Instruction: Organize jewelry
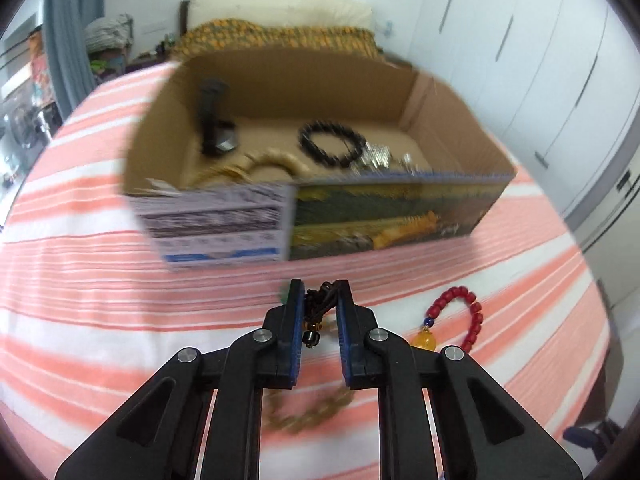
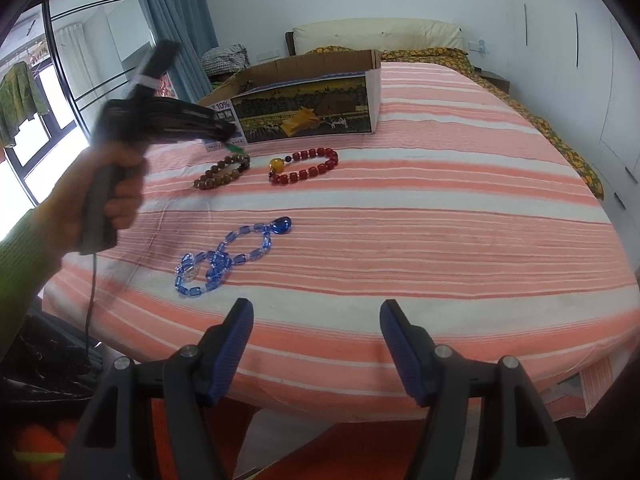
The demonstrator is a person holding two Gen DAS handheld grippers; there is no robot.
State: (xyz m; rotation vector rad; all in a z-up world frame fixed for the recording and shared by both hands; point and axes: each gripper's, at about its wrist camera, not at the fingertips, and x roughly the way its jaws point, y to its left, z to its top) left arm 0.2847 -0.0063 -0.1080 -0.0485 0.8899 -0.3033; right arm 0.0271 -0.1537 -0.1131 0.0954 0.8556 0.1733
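My left gripper (image 1: pixel 319 286) is shut on the dark knotted cord of a brown bead bracelet (image 1: pixel 314 312). The bracelet's brown beads trail blurred below the fingers, and in the right wrist view the brown bead bracelet (image 2: pixel 222 170) lies mostly on the striped bed. A red bead bracelet (image 1: pixel 460 316) with an amber bead lies to its right, also visible as the red bracelet (image 2: pixel 308 168) in the right wrist view. An open cardboard box (image 1: pixel 400 178) just beyond holds a black bead bracelet (image 1: pixel 330 144), a tan bracelet (image 1: pixel 276 160) and silver pieces (image 1: pixel 376 158). My right gripper (image 2: pixel 317 306) stands open over the bed's near edge with nothing in it.
A blue crystal necklace (image 2: pixel 224 256) lies on the bed ahead and left of the right gripper. A black object (image 1: pixel 214 120) stands in the box's left corner. A hand in a green sleeve (image 2: pixel 116 196) holds the left gripper. Pillows and white wardrobes stand behind.
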